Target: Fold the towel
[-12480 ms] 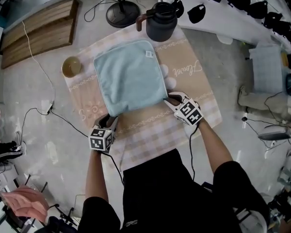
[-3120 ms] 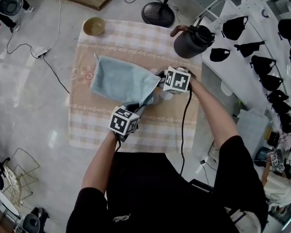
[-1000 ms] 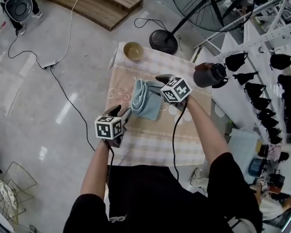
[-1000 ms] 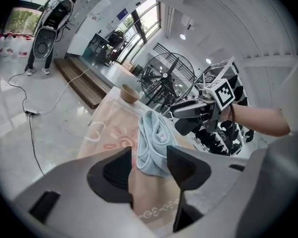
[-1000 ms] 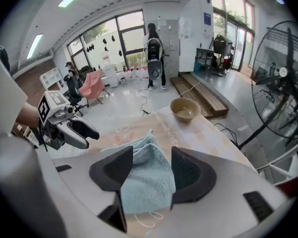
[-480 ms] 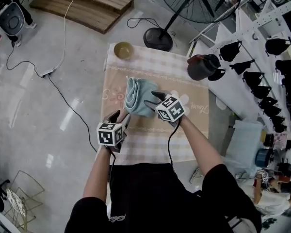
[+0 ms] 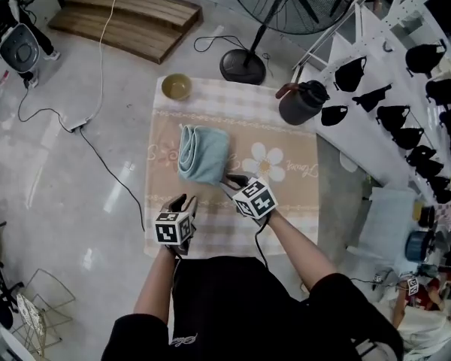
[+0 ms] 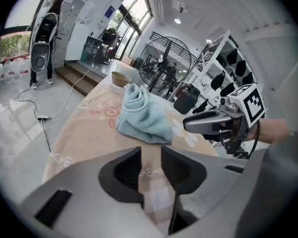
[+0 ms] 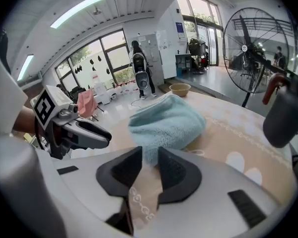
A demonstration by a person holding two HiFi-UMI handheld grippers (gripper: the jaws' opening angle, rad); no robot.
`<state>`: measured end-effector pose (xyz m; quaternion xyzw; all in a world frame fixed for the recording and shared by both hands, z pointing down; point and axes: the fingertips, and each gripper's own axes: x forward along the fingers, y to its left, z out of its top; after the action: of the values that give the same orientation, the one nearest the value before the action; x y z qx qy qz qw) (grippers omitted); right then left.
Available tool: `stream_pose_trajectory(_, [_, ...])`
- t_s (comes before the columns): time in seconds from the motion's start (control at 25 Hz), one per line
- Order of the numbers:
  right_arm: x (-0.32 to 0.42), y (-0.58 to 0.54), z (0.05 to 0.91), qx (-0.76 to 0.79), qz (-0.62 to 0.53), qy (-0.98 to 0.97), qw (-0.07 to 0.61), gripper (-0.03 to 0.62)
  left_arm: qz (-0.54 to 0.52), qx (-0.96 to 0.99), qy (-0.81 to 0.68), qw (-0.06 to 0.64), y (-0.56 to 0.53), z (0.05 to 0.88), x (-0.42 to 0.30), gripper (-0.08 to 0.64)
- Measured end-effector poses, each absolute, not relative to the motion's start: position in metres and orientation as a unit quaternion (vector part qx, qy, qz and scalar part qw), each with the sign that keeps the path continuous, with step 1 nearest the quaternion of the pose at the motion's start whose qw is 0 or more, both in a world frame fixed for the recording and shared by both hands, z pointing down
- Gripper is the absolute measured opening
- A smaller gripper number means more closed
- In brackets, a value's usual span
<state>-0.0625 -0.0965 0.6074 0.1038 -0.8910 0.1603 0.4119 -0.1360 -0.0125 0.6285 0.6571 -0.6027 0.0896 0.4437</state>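
Bowl (image 7: 176, 87) and dark jug (image 7: 301, 105) on patterned mat (image 7: 210, 111)

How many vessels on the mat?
2: a bowl at the mat's far left corner, and a jug at its far right corner. Nothing seems to hide another.

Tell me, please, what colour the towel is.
The towel is light blue, clearest in the right gripper view.

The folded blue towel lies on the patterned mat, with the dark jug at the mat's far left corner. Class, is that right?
Wrong corner. The head view shows the dark jug at the far right corner of the mat; a small bowl holds the far left one. The folded blue towel does lie on the mat.
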Motion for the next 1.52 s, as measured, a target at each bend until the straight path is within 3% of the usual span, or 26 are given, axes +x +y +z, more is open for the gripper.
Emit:
stream_pose_trajectory(0.08, [-0.046, -0.093, 0.611, 0.113, 0.154, -0.89, 0.415, 0.031, 0.111, 0.643, -0.615, 0.442, -0.004, 0.631, -0.13, 0.021])
stream_pose_trajectory(0.16, [-0.03, -0.087, 0.613, 0.119, 0.146, -0.889, 0.418, 0.003, 0.12, 0.631, -0.624, 0.445, 0.005, 0.628, -0.123, 0.006])
stream_pose_trajectory(0.68, [0.005, -0.06, 0.593, 0.093, 0.094, -0.906, 0.402, 0.002, 0.104, 0.586, -0.673, 0.439, 0.025, 0.591, -0.096, 0.006])
stream_pose_trajectory(0.88, [-0.013, -0.081, 0.54, 0.117, 0.075, -0.928, 0.345, 0.002, 0.085, 0.595, -0.705, 0.376, 0.005, 0.531, -0.118, 0.005])
stream_pose_trajectory(1.24, [-0.057, -0.115, 0.364, 0.156, 0.01, -0.972, 0.174, 0.002, 0.049, 0.605, -0.77, 0.195, -0.035, 0.375, -0.164, 0.006])
stream_pose_trajectory(1.52, [-0.062, -0.137, 0.269, 0.189, -0.029, -0.977, 0.092, 0.002, 0.001, 0.633, -0.769, 0.089, -0.059, 0.272, -0.165, 0.005])
